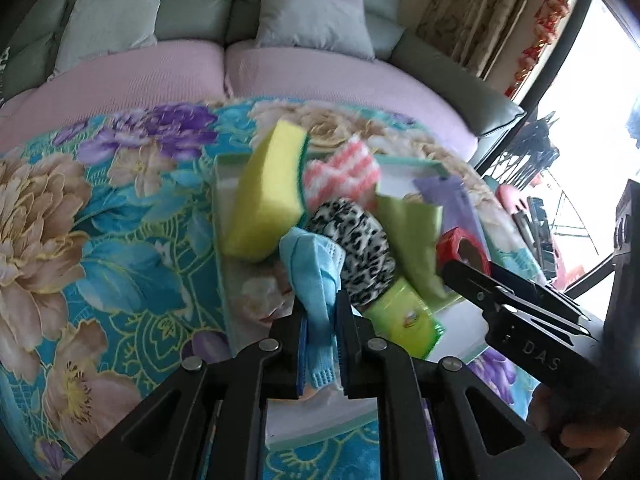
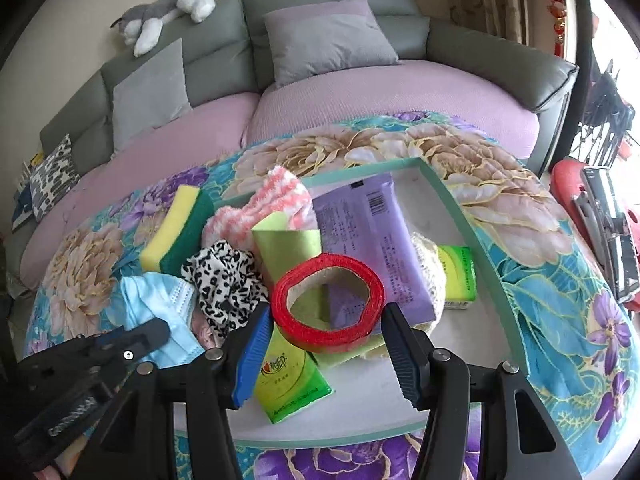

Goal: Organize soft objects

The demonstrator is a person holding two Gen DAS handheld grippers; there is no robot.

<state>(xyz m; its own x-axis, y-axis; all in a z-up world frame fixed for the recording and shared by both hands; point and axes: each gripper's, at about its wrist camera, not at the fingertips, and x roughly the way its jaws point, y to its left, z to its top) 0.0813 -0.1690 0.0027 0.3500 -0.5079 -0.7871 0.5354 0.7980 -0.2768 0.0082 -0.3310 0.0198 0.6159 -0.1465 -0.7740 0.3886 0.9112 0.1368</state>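
A white tray with a green rim (image 2: pixel 456 208) is seen on a flowered cloth (image 2: pixel 532 280) covering the worktop, in front of a grey sofa with pink seat covers (image 2: pixel 360 92).

The left gripper (image 1: pixel 320 312) is clenched on a light blue face mask (image 1: pixel 312 272), which is pinched between its fingers (image 1: pixel 345 320) at the near left edge of the tray; in the right wrist view the mask (image 2: pixel 160 308) is spread over the cloth just left of the pile.

The right gripper (image 2: pixel 326 344) is held around a red ring-shaped band (image 2: pixel 328 300), whose near part lies between the two fingers (image 2: pixel 252 356); whether the pads press on it cannot be told.

A leopard-print scrunchie (image 2: pixel 224 284) lies just beside the mask. A yellow and green sponge (image 2: pixel 176 232) stands at the far left, with a pink and white fluffy cloth (image 2: pixel 276 196) to its right. A purple packet (image 2: pixel 368 232) lies in the middle of the tray, a green cloth (image 2: pixel 286 248) leans against it, and green tissue packs are seen near (image 2: pixel 288 380) and at the right (image 2: pixel 456 276).

A grey and white plush dog (image 2: pixel 172 8) lies on the sofa back.
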